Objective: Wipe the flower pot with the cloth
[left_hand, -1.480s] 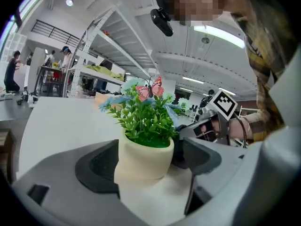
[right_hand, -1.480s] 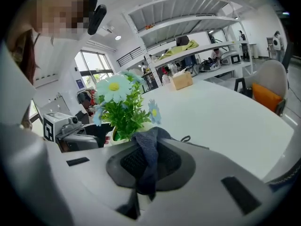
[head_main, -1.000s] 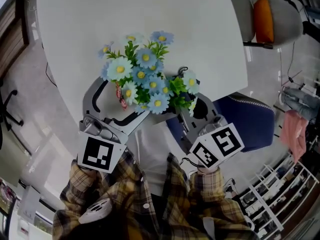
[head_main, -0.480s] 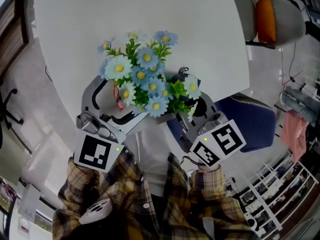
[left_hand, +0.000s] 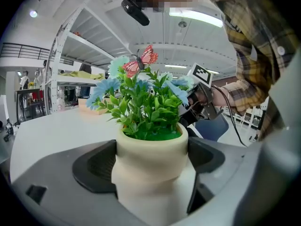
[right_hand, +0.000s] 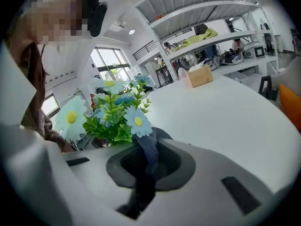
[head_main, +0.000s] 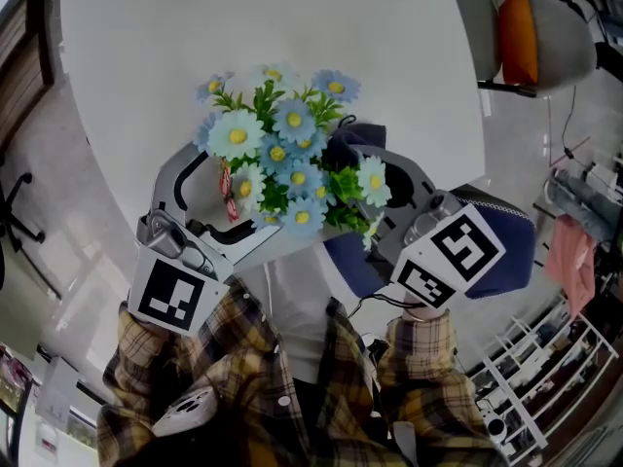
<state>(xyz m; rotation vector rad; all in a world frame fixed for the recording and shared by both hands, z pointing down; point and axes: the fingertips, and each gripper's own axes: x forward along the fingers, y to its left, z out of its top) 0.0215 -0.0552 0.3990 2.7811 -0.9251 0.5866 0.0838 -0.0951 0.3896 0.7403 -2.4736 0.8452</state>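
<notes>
A cream flower pot [left_hand: 150, 159] with green leaves, blue and white daisies [head_main: 282, 154] and a red butterfly pick [left_hand: 142, 60] is held above the near edge of the white round table [head_main: 273, 27]. My left gripper [left_hand: 150, 171] is shut on the pot, one pad on each side. In the head view the flowers hide the pot. My right gripper [right_hand: 149, 161] is shut on a dark blue cloth [right_hand: 146, 149], which hangs down between its jaws. The cloth [head_main: 352, 136] shows at the bouquet's right side, close to the daisies [right_hand: 117, 114].
A blue chair seat [head_main: 496, 251] sits under my right gripper. A grey chair with an orange cushion [head_main: 514, 37] stands at the table's far right. A wire rack [head_main: 531, 377] and a pink garment [head_main: 574, 256] are at the right. A cardboard box [right_hand: 200, 76] rests on the table.
My right gripper has swung up and rightwards, so the blue cloth now shows beside the flowers' upper right. The pot and flowers shifted slightly farther over the table.
</notes>
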